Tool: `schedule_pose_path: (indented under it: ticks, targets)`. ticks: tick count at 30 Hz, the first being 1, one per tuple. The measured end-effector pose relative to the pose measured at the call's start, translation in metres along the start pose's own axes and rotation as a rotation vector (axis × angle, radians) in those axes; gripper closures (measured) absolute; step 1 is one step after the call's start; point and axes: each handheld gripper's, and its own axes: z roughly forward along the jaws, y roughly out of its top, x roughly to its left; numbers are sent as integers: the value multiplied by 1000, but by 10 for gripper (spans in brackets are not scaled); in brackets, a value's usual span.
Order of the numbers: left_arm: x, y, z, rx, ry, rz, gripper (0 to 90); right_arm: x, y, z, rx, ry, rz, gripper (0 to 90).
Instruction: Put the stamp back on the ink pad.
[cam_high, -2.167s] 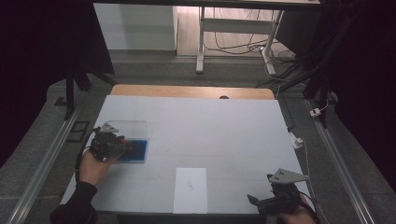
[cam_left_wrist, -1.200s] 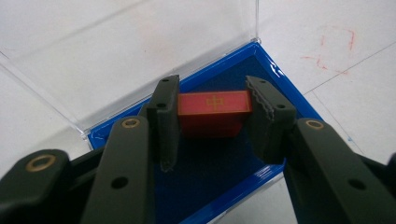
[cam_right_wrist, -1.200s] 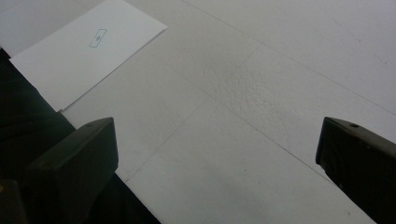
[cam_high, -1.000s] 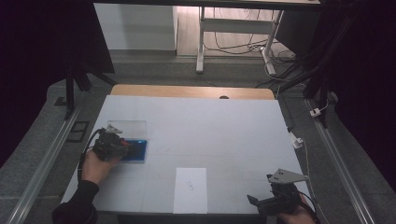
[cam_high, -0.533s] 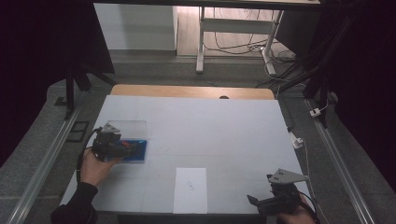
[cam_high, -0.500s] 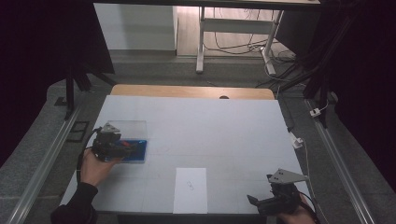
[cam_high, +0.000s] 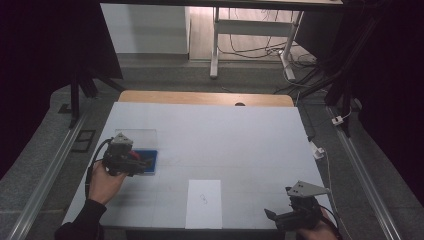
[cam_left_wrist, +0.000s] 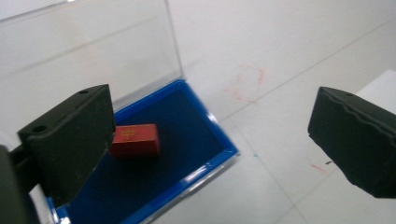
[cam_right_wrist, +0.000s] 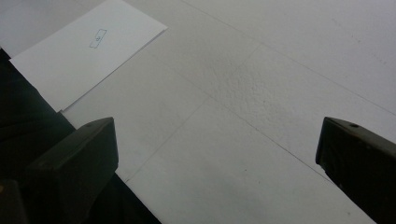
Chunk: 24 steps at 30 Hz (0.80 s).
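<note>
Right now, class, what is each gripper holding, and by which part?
Nothing. The left gripper has just been opening its jaws; the red block lies loose in the blue box. The right gripper is open over the bare table.

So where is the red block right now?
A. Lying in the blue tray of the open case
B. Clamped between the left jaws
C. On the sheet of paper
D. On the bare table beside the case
A: in the left gripper view the red block lies on the blue tray of the open case, apart from the left gripper, whose jaws stand wide and have just been opening with nothing between them.
</note>
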Motion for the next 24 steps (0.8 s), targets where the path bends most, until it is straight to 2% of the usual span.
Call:
schedule_pose_path:
  ticks: [15,24]
  targets:
    - [-23,-10,-27,-49,-94,18,3,0,0,0,2,-3,6,0]
    - [-34,-27,-46,-60,-106,26,0,0,0,0,3,-1,8,0]
